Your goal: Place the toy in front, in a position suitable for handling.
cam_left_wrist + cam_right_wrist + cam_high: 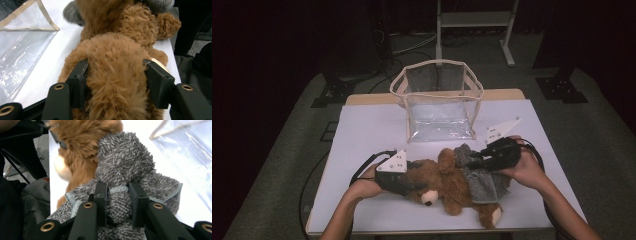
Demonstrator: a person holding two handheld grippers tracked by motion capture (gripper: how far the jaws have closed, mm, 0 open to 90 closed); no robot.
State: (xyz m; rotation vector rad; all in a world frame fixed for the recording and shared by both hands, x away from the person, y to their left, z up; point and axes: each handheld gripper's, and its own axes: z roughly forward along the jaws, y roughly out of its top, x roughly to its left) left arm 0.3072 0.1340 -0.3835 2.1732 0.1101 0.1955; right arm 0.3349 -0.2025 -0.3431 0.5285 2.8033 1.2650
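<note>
**Bear held at both ends**

No writing is readable anywhere. The clear bag point(439, 102) with tan trim stands open on the white table point(372, 125), nothing visible inside. Just in front of the bag lies the brown teddy bear point(447, 185). The left gripper point(116, 77) is clamped on the bear's head; the right gripper point(117, 195) pinches the bear's grey garment point(125, 165), on the side nearer the bag.

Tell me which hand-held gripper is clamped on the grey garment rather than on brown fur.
The right hand-held gripper: its jaws pinch the teddy bear's grey garment, while the left hand-held gripper squeezes bare brown fur.
</note>
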